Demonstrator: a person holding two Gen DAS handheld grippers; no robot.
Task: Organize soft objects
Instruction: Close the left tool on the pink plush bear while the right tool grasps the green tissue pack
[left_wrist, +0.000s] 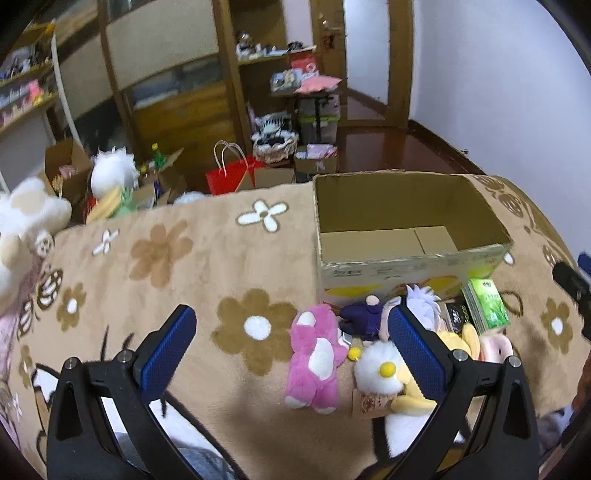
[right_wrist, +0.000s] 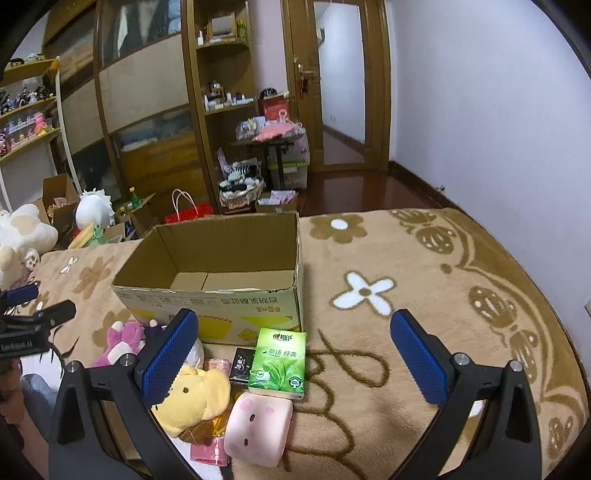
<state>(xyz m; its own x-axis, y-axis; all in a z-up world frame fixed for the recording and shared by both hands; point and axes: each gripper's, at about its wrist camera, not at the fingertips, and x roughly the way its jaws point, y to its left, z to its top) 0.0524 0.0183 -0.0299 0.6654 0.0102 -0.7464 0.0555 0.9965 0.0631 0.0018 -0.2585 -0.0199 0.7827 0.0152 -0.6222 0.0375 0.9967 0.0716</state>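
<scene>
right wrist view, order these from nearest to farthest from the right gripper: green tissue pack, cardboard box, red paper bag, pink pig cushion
From the right gripper:
1. Pink pig cushion, low and just left of centre, and green tissue pack, between the fingers: too close to call.
2. Cardboard box, open, behind the pack.
3. Red paper bag, on the floor beyond the box.

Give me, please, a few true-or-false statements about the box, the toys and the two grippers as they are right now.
1. The cardboard box holds several plush toys. False: only its bare bottom shows.
2. The left gripper is open. True.
3. The right gripper is shut on the green tissue pack. False: it is open, holding nothing.
4. The pink plush lies on the blanket outside the box. True.
5. The yellow plush lies beside the pink pig cushion. True.
</scene>
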